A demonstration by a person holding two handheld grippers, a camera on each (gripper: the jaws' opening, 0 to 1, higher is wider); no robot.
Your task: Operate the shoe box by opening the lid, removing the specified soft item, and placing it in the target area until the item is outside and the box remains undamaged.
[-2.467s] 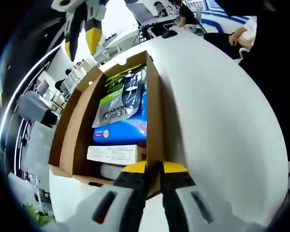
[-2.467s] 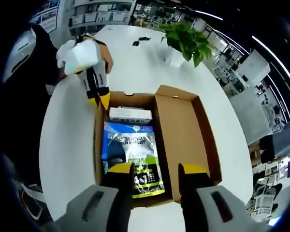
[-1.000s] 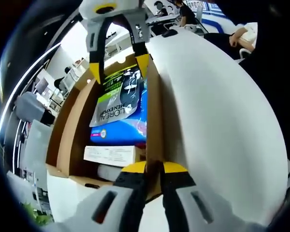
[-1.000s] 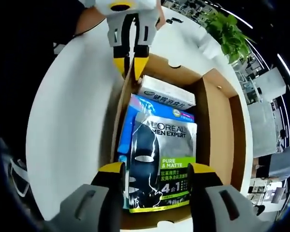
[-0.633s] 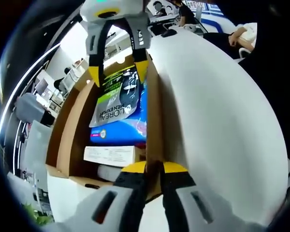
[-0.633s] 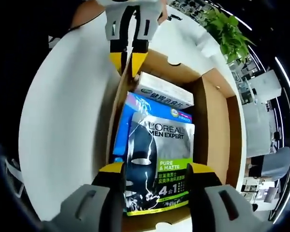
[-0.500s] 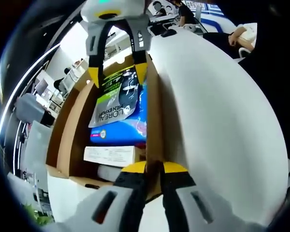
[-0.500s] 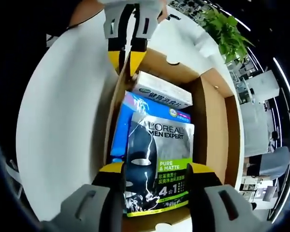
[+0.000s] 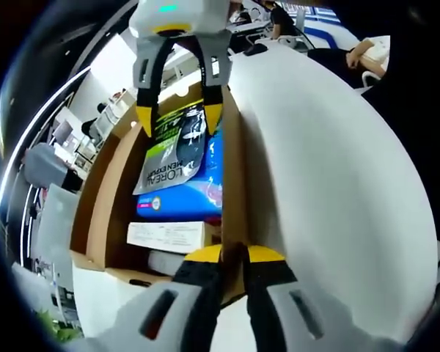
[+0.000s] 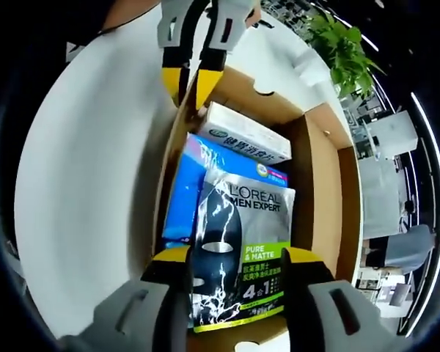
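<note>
Between the right gripper (image 10: 236, 258)'s yellow-tipped fingers, the silver sachet (image 10: 238, 246) is lying flat on top of the other contents of the open shoe box (image 10: 326, 176). The two fingers are standing apart, one along each long edge of the packet, and whether they are already pressing on it cannot be told. Beyond those fingers, a blue pack (image 10: 183, 194) is lying under the sachet and a white carton (image 10: 242, 143) is sitting at the far end. The left gripper (image 9: 233, 253) is pinching the near cardboard wall, its fingers closed on the box edge, steadying it on the white desk (image 9: 330, 169). In the left gripper view the right gripper (image 9: 179, 114) is reaching down over the sachet (image 9: 174, 143) from the far end.

To do this step well, the right fingers probably ought to be closing on the sachet's edges alone, not catching the blue pack beneath. A straight, slow lift away from the box looks safest, keeping clear of the side walls, while the left fingers are gripping firmly enough to hold the box without creasing it.
</note>
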